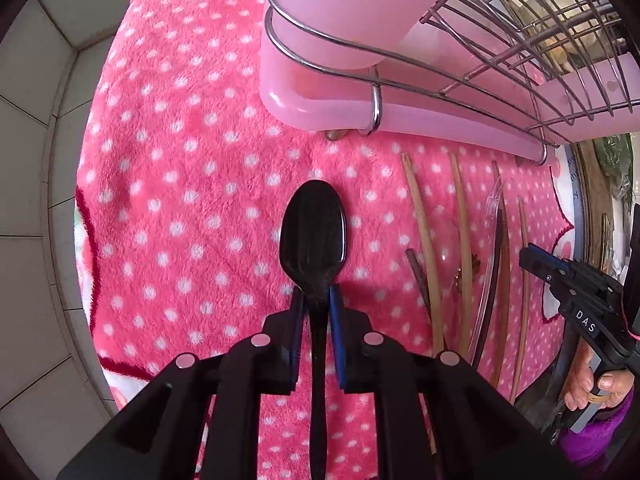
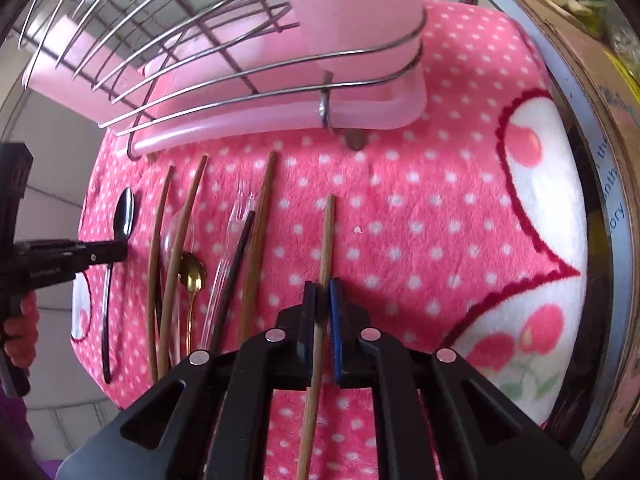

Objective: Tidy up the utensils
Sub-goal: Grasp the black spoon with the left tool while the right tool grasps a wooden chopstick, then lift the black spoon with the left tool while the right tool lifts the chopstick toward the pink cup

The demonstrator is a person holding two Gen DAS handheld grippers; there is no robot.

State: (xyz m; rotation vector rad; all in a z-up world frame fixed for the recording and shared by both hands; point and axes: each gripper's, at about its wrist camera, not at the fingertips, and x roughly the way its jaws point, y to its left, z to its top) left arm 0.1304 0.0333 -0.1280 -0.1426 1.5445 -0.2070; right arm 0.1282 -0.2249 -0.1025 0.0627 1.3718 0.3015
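Observation:
My left gripper (image 1: 316, 298) is shut on a black spoon (image 1: 314, 232), bowl pointing forward, just above the pink dotted blanket (image 1: 168, 184). It also shows in the right wrist view (image 2: 125, 216), held by the left gripper (image 2: 120, 251). My right gripper (image 2: 323, 290) is shut on a wooden chopstick (image 2: 328, 236), held low over the blanket; the right gripper shows at the left wrist view's right edge (image 1: 532, 258). Between them lie more wooden chopsticks (image 2: 262, 216), a dark chopstick (image 2: 236, 268), a gold spoon (image 2: 193, 276), a clear spoon (image 2: 172, 236) and a clear fork (image 2: 236, 216).
A wire dish rack (image 1: 500, 40) on a pink plastic tray (image 1: 320, 96) stands at the blanket's far edge, also in the right wrist view (image 2: 240, 76). A tiled wall (image 1: 32, 160) is on the left. A cardboard box (image 2: 592, 92) borders the right side.

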